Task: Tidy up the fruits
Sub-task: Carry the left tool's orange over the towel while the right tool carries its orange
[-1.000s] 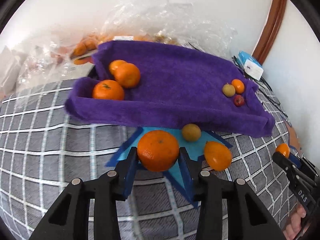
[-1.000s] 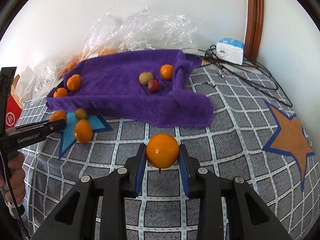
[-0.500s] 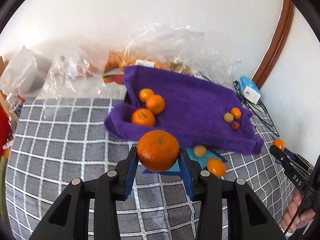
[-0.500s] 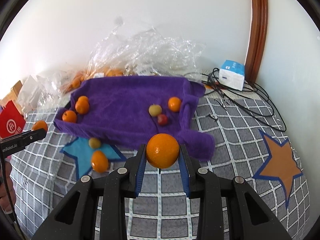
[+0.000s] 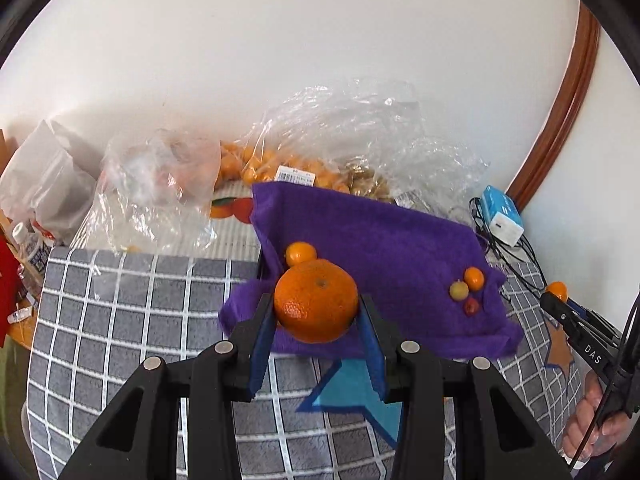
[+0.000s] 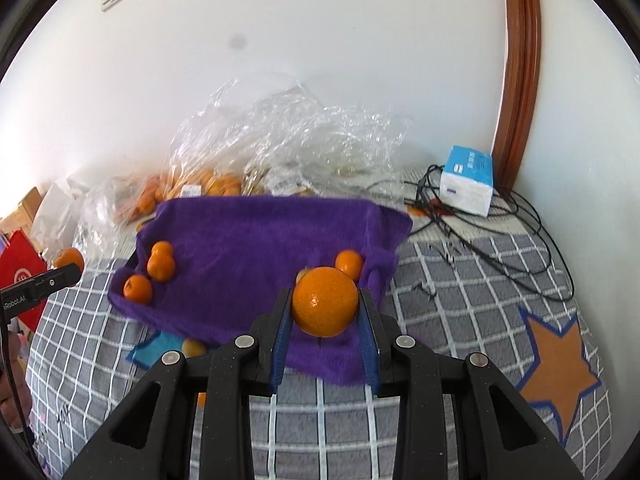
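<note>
Checked cloth: a grey cover with white grid lines is lying across the whole surface, carrying a blue star patch and an orange star patch.
Purple towel: it is lying on the checked cloth, holding 3 mandarins at its left end and a small orange fruit, a yellow-green one and a red one at its right end.
Plastic bags: crumpled clear bags are sitting behind the towel against the wall.
Left gripper: it is squeezing a large mandarin between its blue pads, raised in front of the towel's left end.
Right gripper: it is clamping a smooth orange above the towel's right front edge.
</note>
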Tool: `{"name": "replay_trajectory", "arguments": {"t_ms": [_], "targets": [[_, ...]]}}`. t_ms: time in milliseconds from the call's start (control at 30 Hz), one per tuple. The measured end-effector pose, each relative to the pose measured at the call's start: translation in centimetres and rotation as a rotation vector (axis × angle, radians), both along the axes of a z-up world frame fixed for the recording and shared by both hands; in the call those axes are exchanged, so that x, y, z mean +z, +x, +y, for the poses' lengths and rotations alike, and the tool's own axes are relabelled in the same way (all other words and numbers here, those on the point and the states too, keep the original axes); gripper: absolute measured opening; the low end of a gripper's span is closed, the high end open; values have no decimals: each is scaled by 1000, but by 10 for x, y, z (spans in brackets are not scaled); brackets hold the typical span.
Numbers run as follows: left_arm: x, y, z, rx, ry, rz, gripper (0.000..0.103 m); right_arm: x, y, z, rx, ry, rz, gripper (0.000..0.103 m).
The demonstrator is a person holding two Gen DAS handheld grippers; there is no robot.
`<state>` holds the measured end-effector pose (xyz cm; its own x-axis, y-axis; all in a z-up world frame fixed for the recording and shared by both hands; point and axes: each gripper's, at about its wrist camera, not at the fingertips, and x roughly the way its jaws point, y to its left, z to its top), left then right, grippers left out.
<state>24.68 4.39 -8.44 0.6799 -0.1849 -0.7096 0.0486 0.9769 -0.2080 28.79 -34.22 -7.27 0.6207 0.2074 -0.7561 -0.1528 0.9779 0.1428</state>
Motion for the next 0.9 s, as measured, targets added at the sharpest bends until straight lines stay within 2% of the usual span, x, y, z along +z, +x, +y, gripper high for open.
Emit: {"name": "replay_trajectory", "arguments": {"t_ms": [267,467,633,767,900], "targets": [[5,45,1,19,10,-14,38,4,55,5,-5,14,-24,31],[-7,80,2,42,22,0,38,-4,96,11,-4,30,-30,31],[-29,107,-3,39,24,37,38,-32,123,24,10,30,26,31],[-50,124,-13,29,50,60,38,-62,140,35,37,42,105,31],[-70,139,-25,17,71,100,38,-84,146,48,63,1,145,31]]}}
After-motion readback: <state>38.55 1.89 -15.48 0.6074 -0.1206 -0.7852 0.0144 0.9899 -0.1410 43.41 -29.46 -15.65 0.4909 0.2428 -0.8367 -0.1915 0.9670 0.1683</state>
